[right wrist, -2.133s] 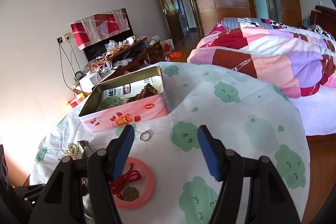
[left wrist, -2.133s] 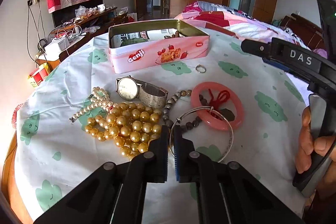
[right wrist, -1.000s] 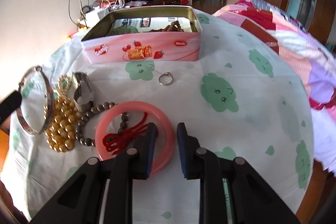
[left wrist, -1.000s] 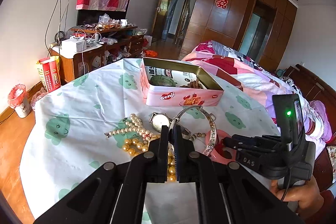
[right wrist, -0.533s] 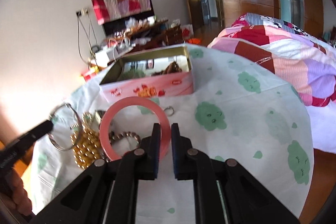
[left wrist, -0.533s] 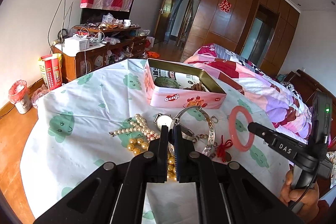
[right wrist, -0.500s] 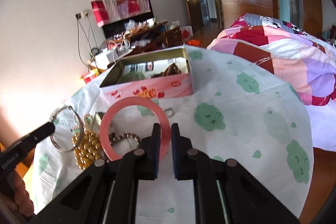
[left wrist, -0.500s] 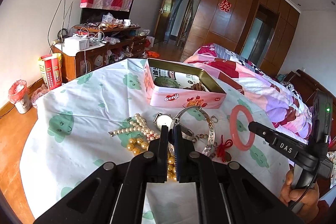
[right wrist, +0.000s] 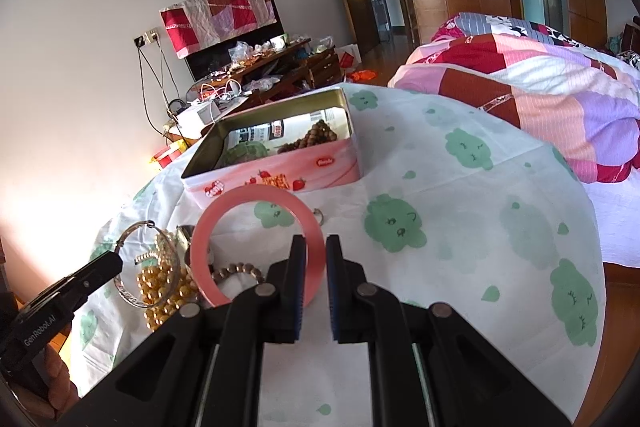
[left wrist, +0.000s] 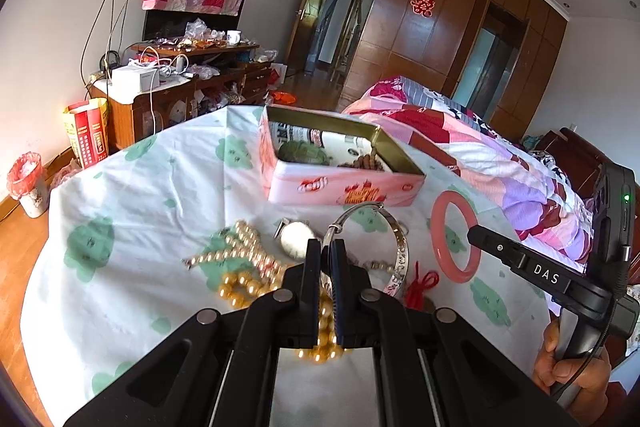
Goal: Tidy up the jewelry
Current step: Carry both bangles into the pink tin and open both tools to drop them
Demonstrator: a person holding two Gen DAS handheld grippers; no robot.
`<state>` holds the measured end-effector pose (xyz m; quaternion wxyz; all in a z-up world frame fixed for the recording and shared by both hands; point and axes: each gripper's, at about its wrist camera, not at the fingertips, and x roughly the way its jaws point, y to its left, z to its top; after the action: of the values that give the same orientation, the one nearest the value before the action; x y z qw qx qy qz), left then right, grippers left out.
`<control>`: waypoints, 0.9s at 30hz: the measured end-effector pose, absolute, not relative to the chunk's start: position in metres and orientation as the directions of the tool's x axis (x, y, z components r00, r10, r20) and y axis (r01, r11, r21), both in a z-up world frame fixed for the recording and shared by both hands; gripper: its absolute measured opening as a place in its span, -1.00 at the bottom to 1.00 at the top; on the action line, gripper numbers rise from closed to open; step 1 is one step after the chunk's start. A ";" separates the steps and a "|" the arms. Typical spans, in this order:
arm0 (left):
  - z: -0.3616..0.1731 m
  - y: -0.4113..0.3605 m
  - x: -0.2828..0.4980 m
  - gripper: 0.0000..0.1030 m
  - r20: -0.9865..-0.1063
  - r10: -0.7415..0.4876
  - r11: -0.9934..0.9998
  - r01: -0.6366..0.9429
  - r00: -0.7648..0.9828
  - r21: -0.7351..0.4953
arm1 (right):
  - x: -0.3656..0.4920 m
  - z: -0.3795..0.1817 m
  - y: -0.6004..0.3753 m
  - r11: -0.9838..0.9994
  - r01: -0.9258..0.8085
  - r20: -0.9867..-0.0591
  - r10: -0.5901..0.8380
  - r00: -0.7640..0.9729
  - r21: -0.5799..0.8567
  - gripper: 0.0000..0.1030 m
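Observation:
My left gripper (left wrist: 327, 259) is shut on a silver bangle (left wrist: 400, 247), which stands upright above the cloth. My right gripper (right wrist: 315, 251) is shut on the rim of a pink bangle (right wrist: 248, 193), held upright in the air. From the pink bangle (left wrist: 440, 215) a red tassel (left wrist: 420, 285) hangs down. Beyond both grippers an open pink tin (left wrist: 340, 187) sits on the round table, with a green piece and brown beads inside. In the right wrist view the left gripper (right wrist: 100, 269) shows at the left, holding the silver bangle (right wrist: 132, 231).
On the cloth lie a gold bead necklace (left wrist: 240, 287), a pearl strand (left wrist: 240, 247), a wristwatch (left wrist: 296, 237), a brown bead bracelet (right wrist: 236, 271) and a small ring (right wrist: 319, 215). A bed (left wrist: 500, 167) stands beyond the table at the right.
The right gripper closed on the pink bangle and raised it off the cloth, tassel trailing. The left gripper lifted the silver bangle earlier and has since kept still.

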<state>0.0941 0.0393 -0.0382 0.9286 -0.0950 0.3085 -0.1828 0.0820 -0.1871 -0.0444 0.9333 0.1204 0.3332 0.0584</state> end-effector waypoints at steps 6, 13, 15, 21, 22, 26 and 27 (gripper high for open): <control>-0.022 0.030 0.115 -0.93 -0.500 -0.402 0.913 0.296 0.767 -0.281 | 0.098 -0.026 -0.191 0.959 -0.029 -0.569 0.192 0.800 0.282 -0.77; -0.014 0.023 0.147 -0.93 -0.480 -0.386 0.919 0.281 0.788 -0.277 | 0.131 -0.010 -0.192 0.960 -0.009 -0.533 0.164 0.830 0.281 -0.77; -0.013 0.022 0.158 -0.93 -0.474 -0.379 0.921 0.274 0.795 -0.277 | 0.142 -0.009 -0.192 0.960 -0.003 -0.529 0.156 0.834 0.280 -0.77; -0.013 0.014 0.192 -0.93 -0.470 -0.357 0.929 0.254 0.807 -0.270 | 0.173 -0.010 -0.191 0.957 0.020 -0.524 0.141 0.840 0.290 -0.77; -0.013 0.013 0.198 -0.93 -0.471 -0.353 0.930 0.251 0.808 -0.268 | 0.180 -0.011 -0.190 0.956 0.023 -0.528 0.141 0.837 0.292 -0.77; -0.015 0.006 0.220 -0.93 -0.479 -0.340 0.935 0.240 0.809 -0.260 | 0.203 -0.015 -0.187 0.958 0.043 -0.546 0.123 0.829 0.282 -0.77; -0.017 0.005 0.226 -0.93 -0.484 -0.336 0.937 0.236 0.808 -0.257 | 0.208 -0.016 -0.187 0.959 0.048 -0.549 0.118 0.828 0.278 -0.77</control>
<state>0.2256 0.0052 -0.0167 0.9463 -0.0929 0.2703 -0.1511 0.2076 -0.1870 -0.0160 0.9455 0.1413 0.2929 0.0185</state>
